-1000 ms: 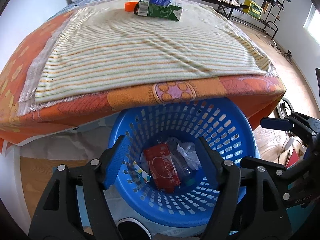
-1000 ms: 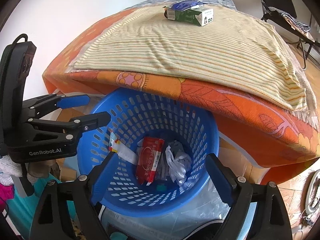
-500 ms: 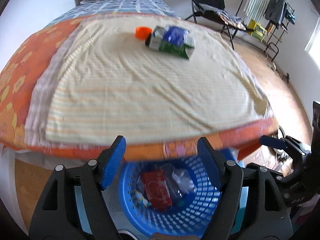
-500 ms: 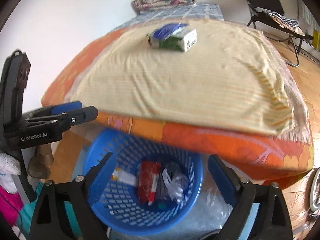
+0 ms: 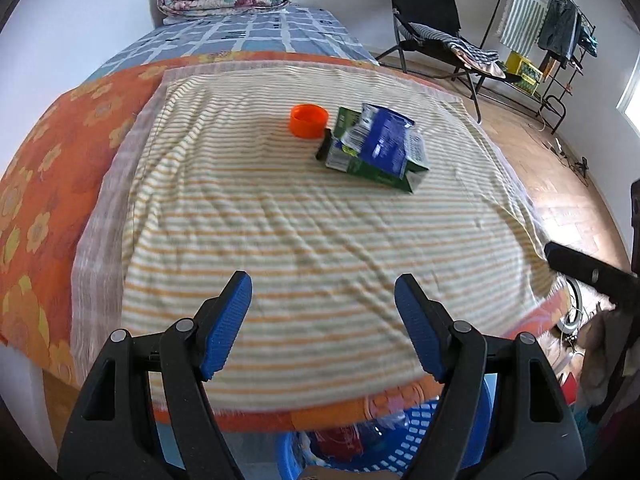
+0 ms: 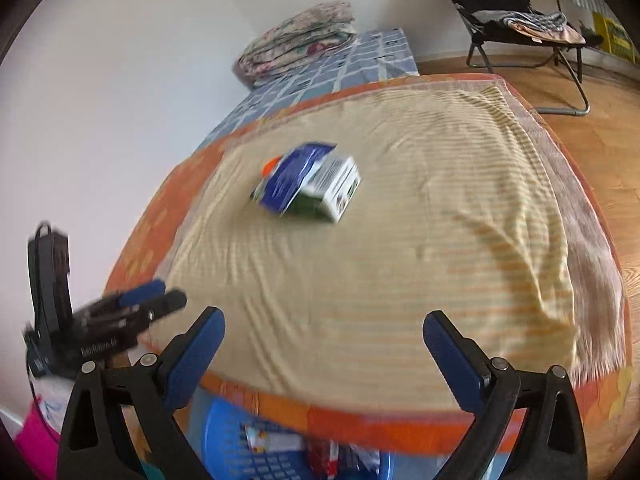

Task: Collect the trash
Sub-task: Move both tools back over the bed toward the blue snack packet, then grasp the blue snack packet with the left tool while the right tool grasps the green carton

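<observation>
Both grippers have swung up from the blue basket (image 5: 420,436) toward the bed (image 5: 48,184). Left gripper (image 5: 323,322) and right gripper (image 6: 323,354) fingers wide, empty, right's just widened. Green carton (image 5: 372,160), orange cap (image 5: 309,120) uncollected.

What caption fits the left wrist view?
Open left tongs over striped blanket; orange cap, blue wrapper on green carton ahead.

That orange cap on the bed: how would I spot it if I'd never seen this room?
Find the bed with the striped towel spread over it. Toward its far half lies a green carton with a blue wrapper on top. The orange cap sits just beside them: small, round, open-topped, the only loose orange thing there.
</observation>
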{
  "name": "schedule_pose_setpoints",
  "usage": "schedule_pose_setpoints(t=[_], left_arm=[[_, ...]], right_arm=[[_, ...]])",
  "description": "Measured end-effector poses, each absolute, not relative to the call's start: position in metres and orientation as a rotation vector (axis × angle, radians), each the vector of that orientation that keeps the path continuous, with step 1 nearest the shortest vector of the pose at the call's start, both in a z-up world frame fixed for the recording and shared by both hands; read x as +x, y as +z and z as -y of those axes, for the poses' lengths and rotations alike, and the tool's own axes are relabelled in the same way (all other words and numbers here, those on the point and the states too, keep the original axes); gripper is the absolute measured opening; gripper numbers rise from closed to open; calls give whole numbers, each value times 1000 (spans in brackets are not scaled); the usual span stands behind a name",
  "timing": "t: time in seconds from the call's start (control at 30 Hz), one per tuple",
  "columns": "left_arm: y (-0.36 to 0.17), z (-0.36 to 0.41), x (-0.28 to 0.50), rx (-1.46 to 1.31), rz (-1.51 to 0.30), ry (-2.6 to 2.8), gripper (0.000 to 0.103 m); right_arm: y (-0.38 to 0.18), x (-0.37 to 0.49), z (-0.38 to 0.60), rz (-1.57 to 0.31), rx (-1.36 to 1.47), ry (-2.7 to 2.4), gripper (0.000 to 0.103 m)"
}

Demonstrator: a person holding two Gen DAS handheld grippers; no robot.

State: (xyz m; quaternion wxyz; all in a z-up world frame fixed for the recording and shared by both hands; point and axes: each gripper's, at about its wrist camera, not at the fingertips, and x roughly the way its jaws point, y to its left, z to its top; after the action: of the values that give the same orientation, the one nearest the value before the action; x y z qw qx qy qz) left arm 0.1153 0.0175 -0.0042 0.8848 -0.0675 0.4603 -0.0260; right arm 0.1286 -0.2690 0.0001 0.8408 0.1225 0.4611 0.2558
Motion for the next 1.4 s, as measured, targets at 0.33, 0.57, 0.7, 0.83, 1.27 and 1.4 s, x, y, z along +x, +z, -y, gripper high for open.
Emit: schedule_pose_setpoints(t=[0.33, 0.57, 0.7, 0.83, 1.27, 1.4], left_arm=[[-7, -31, 168, -148, -944, -21, 76], [-6, -43, 189, -224, -932, -9, 76], [-5, -48, 194, -250, -922, -1, 76], [-3, -54, 196, -266, -917, 9, 76], [1, -65, 190, -263, -900, 24, 76], [6, -71, 188, -272, -889, 29, 76]], right_arm=[[-10, 213, 266, -1009, 404, 543, 100], [-18, 266, 247, -1001, 473, 581, 93], [-28, 292, 235, -1005, 508, 601, 88], [-41, 314, 231, -1012, 569, 596, 87], [-56, 337, 209, -1045, 652, 706, 72], [-53, 332, 202, -1069, 633, 769, 72]])
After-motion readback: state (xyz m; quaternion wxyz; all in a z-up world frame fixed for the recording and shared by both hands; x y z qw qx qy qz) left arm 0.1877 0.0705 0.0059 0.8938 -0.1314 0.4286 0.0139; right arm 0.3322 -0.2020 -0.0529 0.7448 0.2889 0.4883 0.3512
